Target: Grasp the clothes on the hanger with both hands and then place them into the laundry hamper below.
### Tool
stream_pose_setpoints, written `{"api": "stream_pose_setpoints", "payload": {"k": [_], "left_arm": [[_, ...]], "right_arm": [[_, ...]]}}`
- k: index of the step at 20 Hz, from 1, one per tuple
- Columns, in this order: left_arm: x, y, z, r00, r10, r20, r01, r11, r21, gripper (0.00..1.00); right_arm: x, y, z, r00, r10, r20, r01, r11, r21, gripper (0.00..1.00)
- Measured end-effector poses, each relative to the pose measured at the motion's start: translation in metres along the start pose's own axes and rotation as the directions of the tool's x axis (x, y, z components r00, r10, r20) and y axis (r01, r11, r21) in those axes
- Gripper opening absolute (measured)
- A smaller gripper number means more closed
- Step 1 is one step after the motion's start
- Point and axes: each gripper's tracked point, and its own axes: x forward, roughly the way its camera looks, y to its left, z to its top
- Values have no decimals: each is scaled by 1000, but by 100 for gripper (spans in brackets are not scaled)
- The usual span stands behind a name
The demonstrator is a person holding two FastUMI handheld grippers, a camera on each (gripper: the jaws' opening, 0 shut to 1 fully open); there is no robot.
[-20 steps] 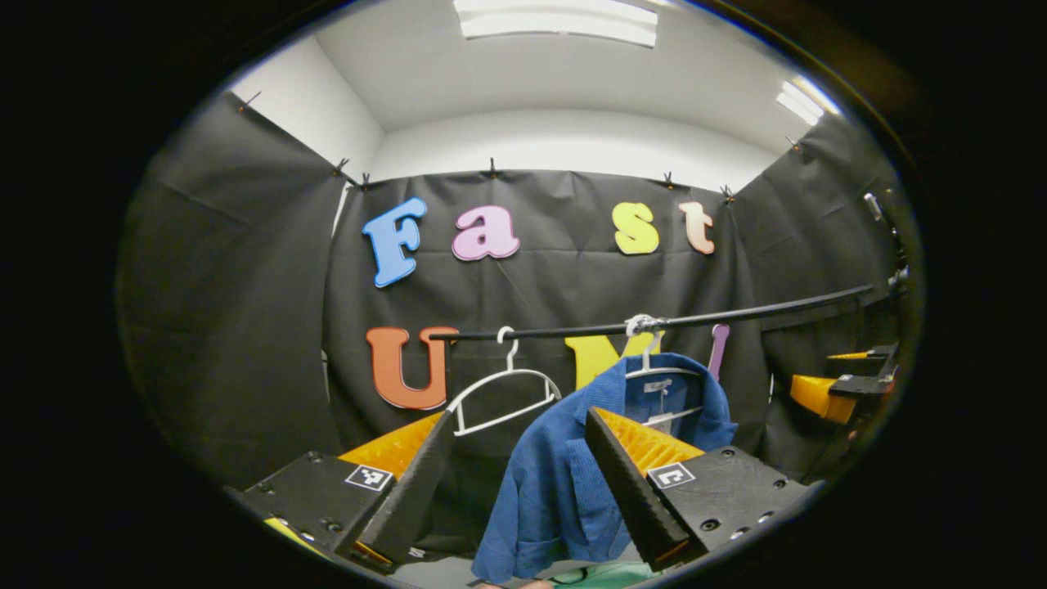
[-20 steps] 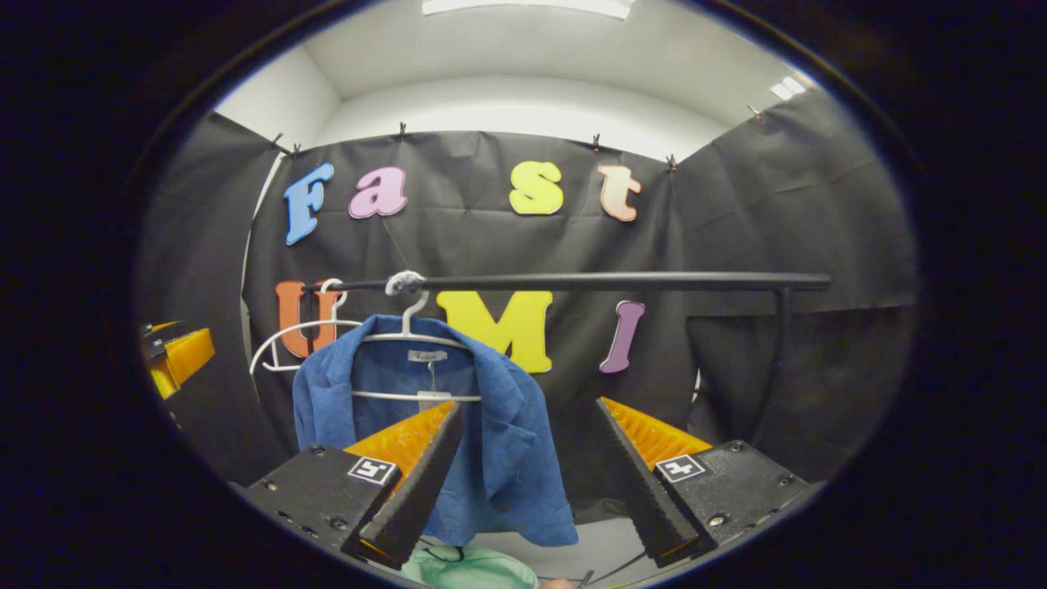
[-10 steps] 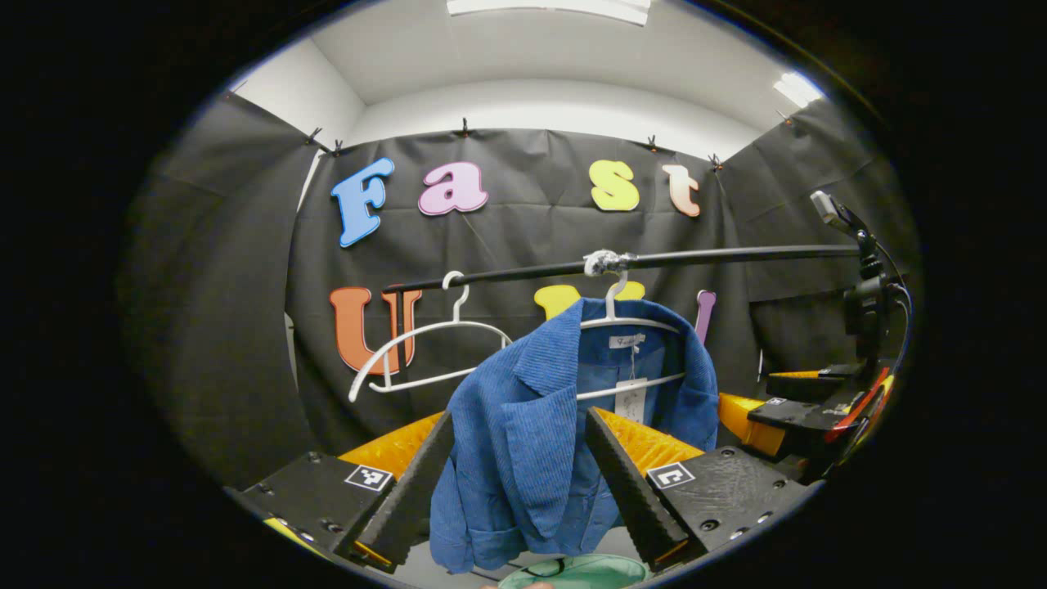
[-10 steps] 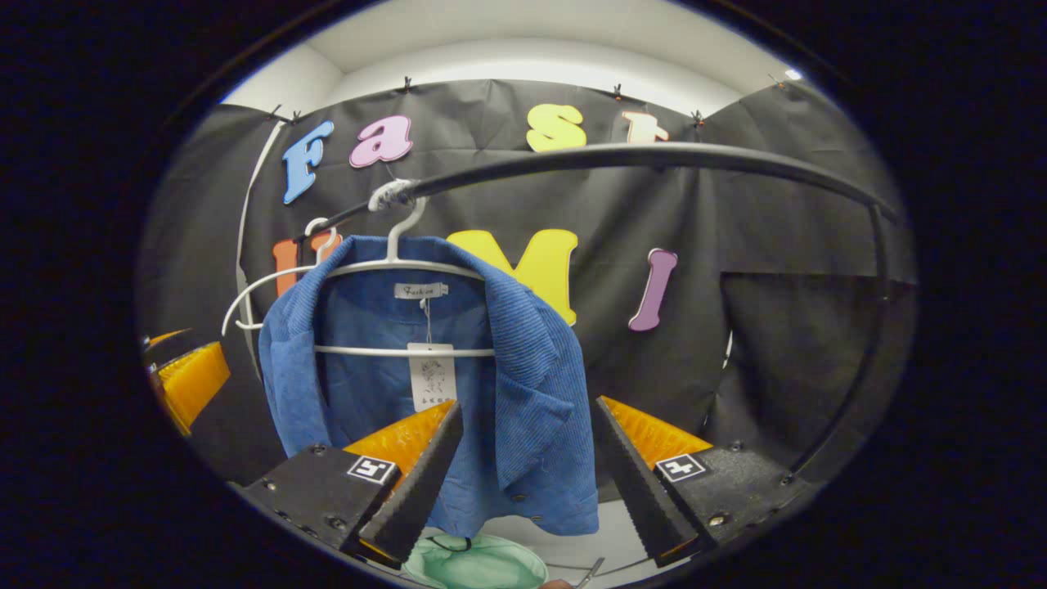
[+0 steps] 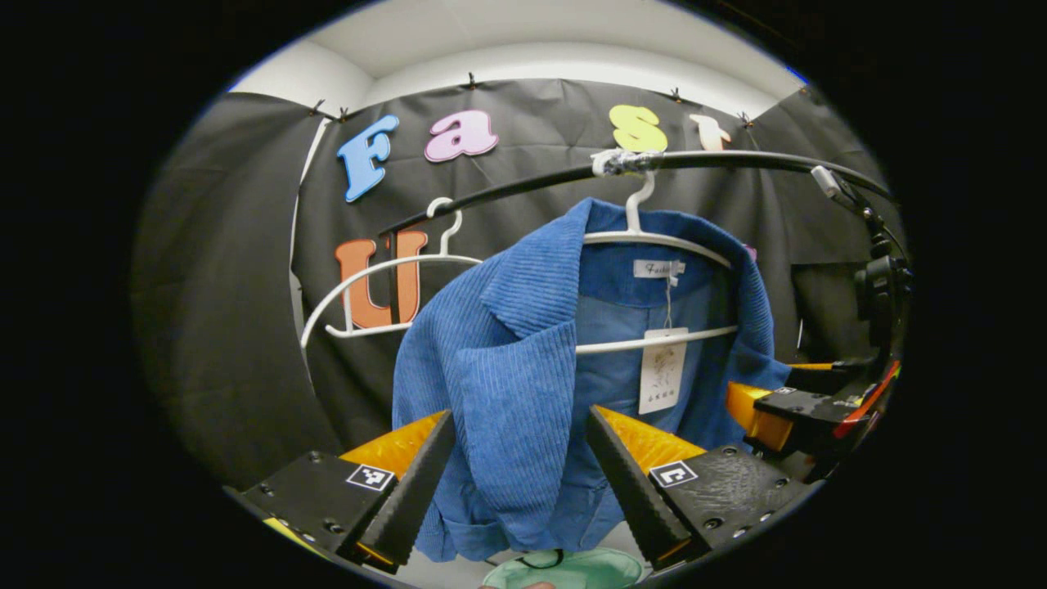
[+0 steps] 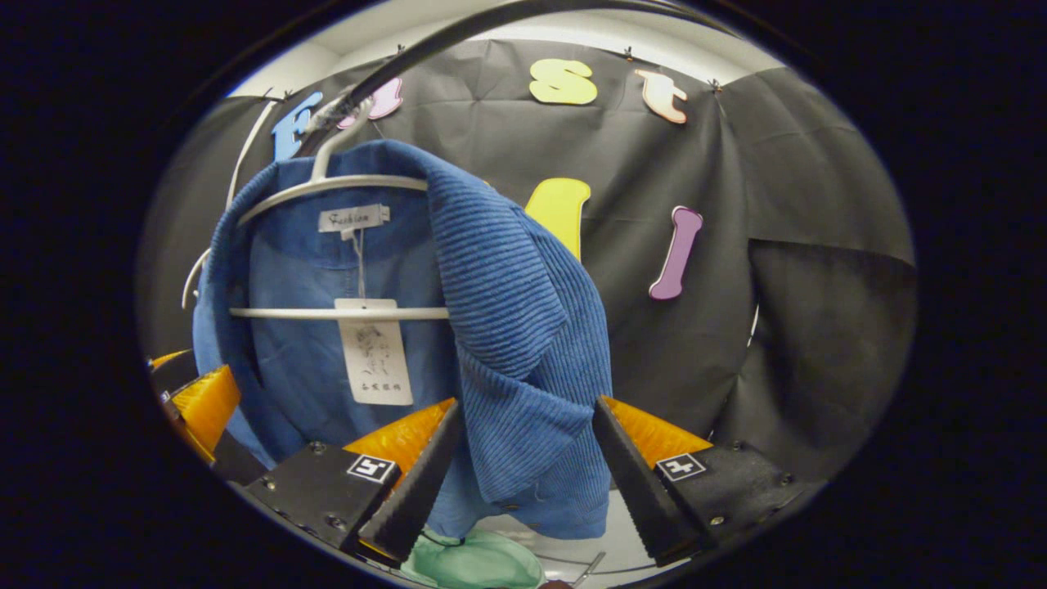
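A blue jacket (image 5: 507, 384) is seen hanging on a white hanger (image 5: 654, 239), and the hanger is hooked over a black rail (image 5: 736, 159). A paper tag (image 5: 662, 368) is seen dangling inside the jacket's collar. A second white hanger (image 5: 368, 282), with nothing on it, is hooked on the same rail just beside the first.

In the left gripper view, the left gripper (image 5: 517, 466) is held low in front of the jacket with its jaws spread wide. One front flap of the jacket is framed between them, but it cannot be told whether the cloth is touched. In the right gripper view, the right gripper (image 6: 523, 462) is held the same way at the other front flap (image 6: 523, 360), with its jaws also spread wide and nothing pinched (the same gripper is seen from the side, off to the right, in the left gripper view).

Below the jacket, a pale green thing (image 6: 474, 564) is seen at the bottom edge. It is judged to be the laundry hamper, though too little of it is shown to be sure.

The task is judged to be only just begun. The jacket is not yet gripped by either side. The jaws are yet to be closed on the cloth, the jacket is yet to be pulled off the hanger, and it is yet to be dropped into the hamper.
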Motion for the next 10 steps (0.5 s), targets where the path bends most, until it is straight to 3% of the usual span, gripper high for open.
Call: {"api": "stream_pose_setpoints", "payload": {"k": [1,5,7,8,10], "left_arm": [[5,0,-2,1000,13,1,-13,1000,0,100],[25,1,-8,999,49,14,-49,999,-11,96],[30,5,-9,998,63,14,-63,998,-15,99],[31,7,-11,998,67,11,-67,997,-23,83],[30,12,-13,997,83,-4,-84,995,-45,51]], "right_arm": [[6,3,0,1000,15,-3,-15,1000,10,100],[23,13,1,999,52,4,-52,999,6,100],[27,8,4,998,55,7,-55,998,35,100],[28,3,5,998,58,11,-58,996,60,99],[25,-9,7,997,70,21,-72,993,89,76]]}}
